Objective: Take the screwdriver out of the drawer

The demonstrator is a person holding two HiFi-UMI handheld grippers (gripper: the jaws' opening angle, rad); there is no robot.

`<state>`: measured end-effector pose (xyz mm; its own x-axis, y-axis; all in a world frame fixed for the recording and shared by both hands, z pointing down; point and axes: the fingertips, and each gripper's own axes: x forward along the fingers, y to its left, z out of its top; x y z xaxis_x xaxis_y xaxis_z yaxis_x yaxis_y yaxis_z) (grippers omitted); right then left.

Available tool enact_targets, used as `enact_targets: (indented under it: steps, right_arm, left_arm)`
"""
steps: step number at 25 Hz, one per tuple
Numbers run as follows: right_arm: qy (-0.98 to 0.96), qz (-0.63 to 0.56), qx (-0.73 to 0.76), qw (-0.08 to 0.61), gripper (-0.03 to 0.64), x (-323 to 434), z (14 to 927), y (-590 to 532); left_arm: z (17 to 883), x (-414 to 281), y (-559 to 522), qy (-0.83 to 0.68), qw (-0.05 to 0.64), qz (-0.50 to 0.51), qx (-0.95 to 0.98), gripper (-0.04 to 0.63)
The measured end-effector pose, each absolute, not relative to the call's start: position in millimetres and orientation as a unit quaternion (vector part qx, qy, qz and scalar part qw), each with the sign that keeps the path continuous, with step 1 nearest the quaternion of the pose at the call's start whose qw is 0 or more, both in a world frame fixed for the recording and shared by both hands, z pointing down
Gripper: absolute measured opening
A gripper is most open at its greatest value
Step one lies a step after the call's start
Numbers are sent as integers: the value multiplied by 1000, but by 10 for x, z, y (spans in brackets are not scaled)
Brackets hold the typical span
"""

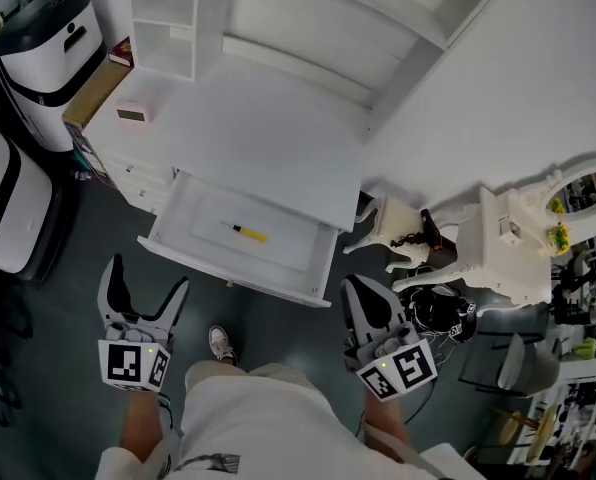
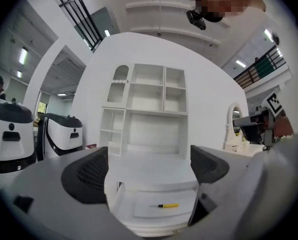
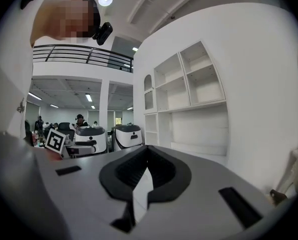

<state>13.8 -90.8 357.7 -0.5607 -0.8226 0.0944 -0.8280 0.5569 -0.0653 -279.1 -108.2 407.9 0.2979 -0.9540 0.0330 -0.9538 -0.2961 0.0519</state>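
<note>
A white drawer (image 1: 200, 216) stands pulled out from under the white worktop (image 1: 268, 138) at the centre of the head view, and the screwdriver (image 1: 248, 233), with a yellow handle and dark tip, lies flat on the drawer's floor, nearer its back wall than its front. The left tongs (image 1: 150, 273) hover at the lower left of the frame, short of the drawer's front edge, jaws spread wide and holding nothing; their own view looks between the two dark pads (image 2: 86, 176) straight at the drawer (image 2: 139, 206) and the screwdriver (image 2: 168, 205) inside it. The right tongs (image 1: 366, 290) hang at the lower right, just below the drawer's right front corner, jaws brought together on nothing, as the right gripper view (image 3: 146, 171) confirms. A small pink box (image 1: 133, 114) sits at the worktop's left end, and a white dressing table (image 1: 513, 243) with an oval mirror stands at the right of the frame.
</note>
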Motion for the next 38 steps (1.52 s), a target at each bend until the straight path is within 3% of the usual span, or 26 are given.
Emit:
enact_targets:
  steps: [11,23,32,38]
  right_arm:
    - [-858,68,509,23,9,373,3671,-1466]
    - [-871,61,486,-31,9,930,3532,-2052]
    - [-873,80,480,-27,9,1081,3691,-2147]
    - [-864,90,495,-4,9,1180,3806,-2072]
  left_arm:
    - [4366,-2376,-1851,-526,65,22,848,495]
    - [4499,-1759,-2319,-497,45,106,860,494]
    - [5702,-1544,-2614,-447,113,229,857,492]
    - [6480,-1346,-2757,-352,99,343,866,456]
